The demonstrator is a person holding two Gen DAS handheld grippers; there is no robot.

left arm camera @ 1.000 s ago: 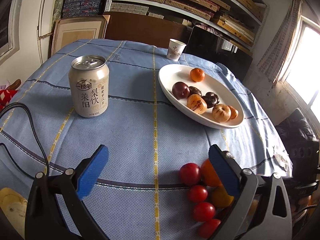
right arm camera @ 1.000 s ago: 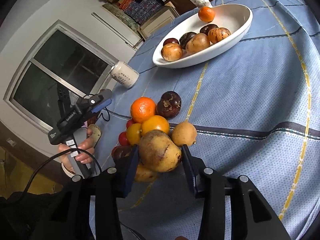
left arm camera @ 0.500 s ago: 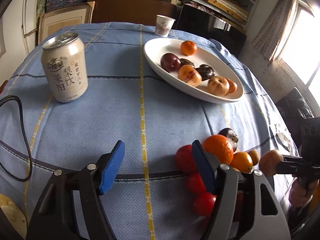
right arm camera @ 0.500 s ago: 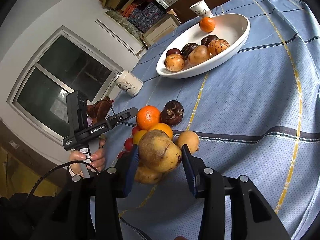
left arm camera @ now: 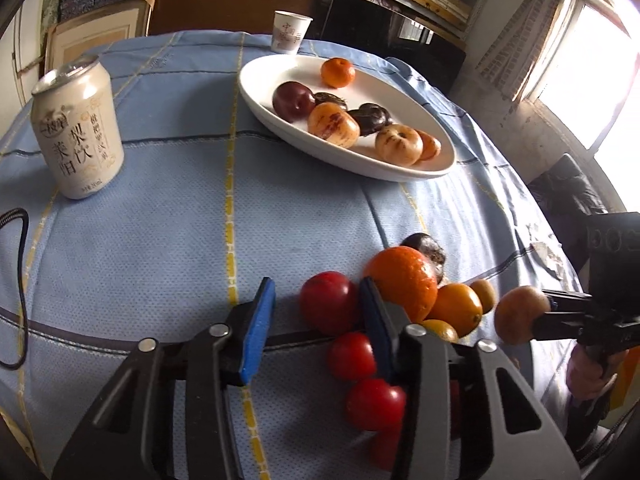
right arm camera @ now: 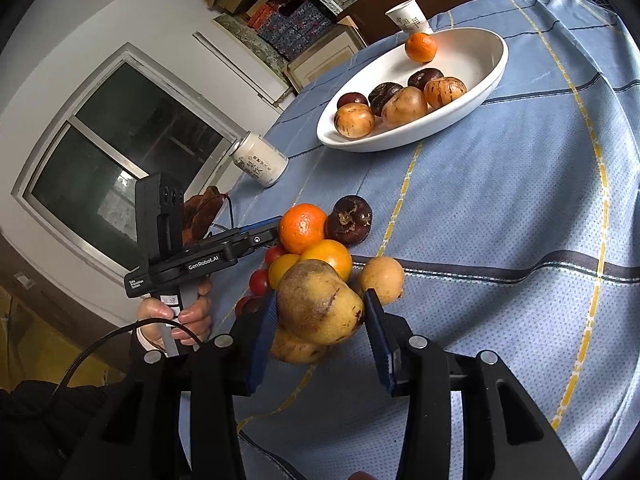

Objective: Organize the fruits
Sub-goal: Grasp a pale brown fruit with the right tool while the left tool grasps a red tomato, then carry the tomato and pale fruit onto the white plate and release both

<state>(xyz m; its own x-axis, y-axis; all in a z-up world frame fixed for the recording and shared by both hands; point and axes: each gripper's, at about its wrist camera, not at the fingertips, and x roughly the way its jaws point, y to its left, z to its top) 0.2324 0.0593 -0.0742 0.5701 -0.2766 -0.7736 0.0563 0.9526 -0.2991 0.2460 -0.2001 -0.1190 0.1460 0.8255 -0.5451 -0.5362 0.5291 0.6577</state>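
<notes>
The white oval dish (left arm camera: 404,170) serves as the reference landmark. It rests on the table (left arm camera: 168,232), which is covered by a blue checked cloth, and it holds one small orange (left arm camera: 338,73), several dark fruits and several tan streaked fruits.

A loose cluster of fruit lies on the cloth, nearer the cameras than the dish and well apart from it. The cluster includes a large orange (left arm camera: 402,282), a dark mangosteen (right arm camera: 349,220) touching that orange on its dish side, a yellow-orange fruit (left arm camera: 458,308) and several red tomatoes, the largest (left arm camera: 328,302) at the cluster's edge.

Left tongs (left arm camera: 316,316): the jaws have just been closing. The blue pads stand partly closed. The largest tomato lies in the gap between them; the right-hand pad sits between this tomato and the large orange. Contact of either pad with the tomato cannot be confirmed.

Right tongs (right arm camera: 320,316): the pads pinch a brownish-yellow pear-like fruit (right arm camera: 320,306) on both sides. The held fruit sits at the near end of the cluster, on the side away from the dish.

A drink can (left arm camera: 78,132) stands upright to the left of the dish. A paper cup (left arm camera: 291,32) stands just behind the dish's far end.
</notes>
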